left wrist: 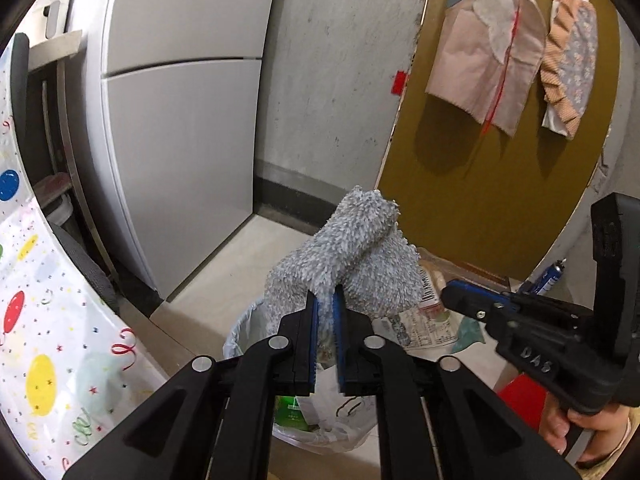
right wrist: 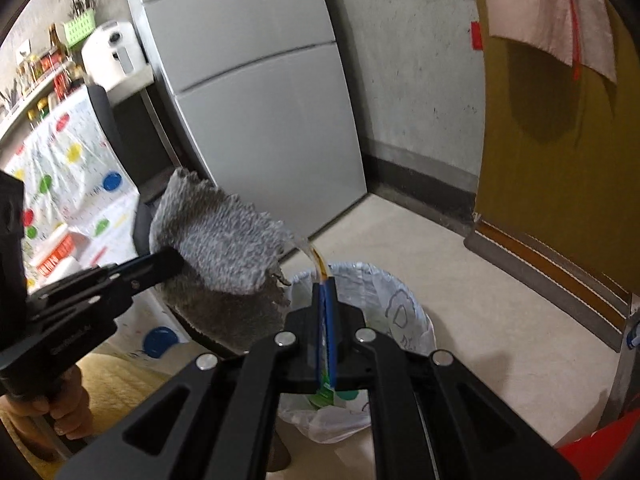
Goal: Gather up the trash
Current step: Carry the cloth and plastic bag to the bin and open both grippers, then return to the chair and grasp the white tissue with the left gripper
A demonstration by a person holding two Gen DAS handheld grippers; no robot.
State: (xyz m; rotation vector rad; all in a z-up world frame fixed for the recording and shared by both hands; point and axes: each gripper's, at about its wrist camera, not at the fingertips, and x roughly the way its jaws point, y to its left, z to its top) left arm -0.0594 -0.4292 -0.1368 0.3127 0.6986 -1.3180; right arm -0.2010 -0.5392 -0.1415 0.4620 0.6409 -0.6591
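My left gripper [left wrist: 326, 300] is shut on a grey fuzzy cloth [left wrist: 352, 256], held above a bin lined with a white plastic bag [left wrist: 240, 332]. The cloth also shows in the right wrist view [right wrist: 224, 248], with the left gripper [right wrist: 172, 264] at its left. My right gripper [right wrist: 326, 284] is shut on a thin clear wrapper with a brown edge [right wrist: 316, 258], held over the same bin [right wrist: 400, 304]. A green packet [right wrist: 324, 396] lies inside the bin. In the left wrist view the right gripper [left wrist: 452, 294] comes in from the right; its jaws look closed.
A grey cabinet [left wrist: 180, 120] stands behind the bin. A balloon-print tablecloth [left wrist: 48, 340] hangs at the left. An olive door [left wrist: 500, 184] with hanging cloths is at the right. Newspaper [left wrist: 420, 328] lies on the floor beside the bin. A red object [right wrist: 592, 452] is at lower right.
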